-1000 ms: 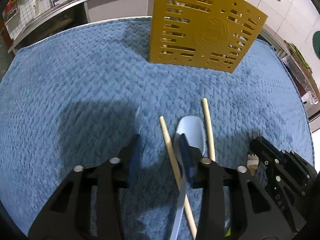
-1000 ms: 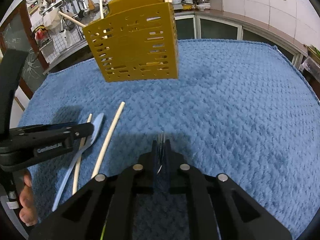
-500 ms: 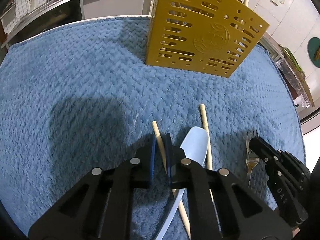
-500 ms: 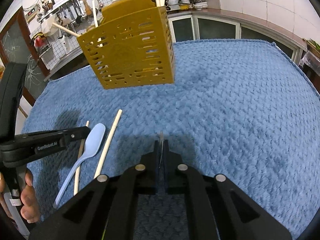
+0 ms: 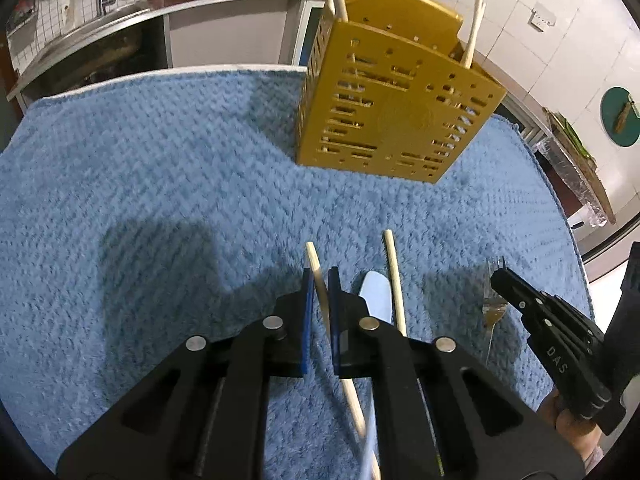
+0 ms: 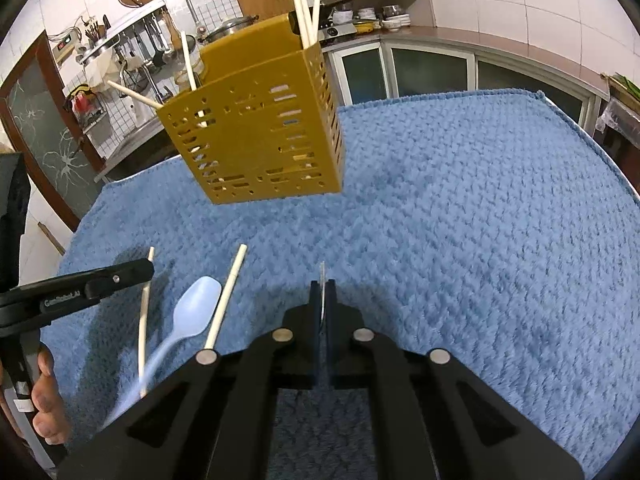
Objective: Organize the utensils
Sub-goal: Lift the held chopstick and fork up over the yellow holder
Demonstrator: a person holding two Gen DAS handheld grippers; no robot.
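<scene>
Covering the whole table, a blue knobbly woven cloth [image 5: 160, 160] [image 6: 460, 220].

Standing upright toward the far side of it, a tall mustard-yellow plastic utensil holder [image 5: 392, 120] [image 6: 256, 148] with slotted walls. Poking out of its top, several pale wooden chopsticks [image 6: 304, 12] [image 5: 474, 28], some leaning out to the side.

In the near foreground of its own camera, the black left gripper [image 5: 319, 276] [image 6: 136, 270] with blue pads. Closed almost fully, with only a narrow gap, and clamped on a pale wooden chopstick [image 5: 313, 256] [image 6: 145, 308]. Gripped near the far end, with a short tip showing beyond the pads and the long rest running back under the gripper body.

Beside it to the right, the black right gripper [image 6: 322, 284] [image 5: 498, 276], pinched tight on a thin metal fork [image 5: 493, 308] [image 6: 322, 276]. Seen edge-on from its own camera as a bare sliver between the pads. From the left camera, tines just past the fingertips and handle trailing back toward the near edge. Cannot tell whether off the cloth or resting on it.

Lying loose on the cloth between the two grippers, a second pale wooden chopstick [image 5: 394, 276] [image 6: 228, 296], pointing toward the holder.

Just left of that one, touching or nearly touching it, a light blue plastic spoon [image 5: 376, 296] [image 6: 198, 312], bowl toward the holder, handle toward the near edge.
</scene>
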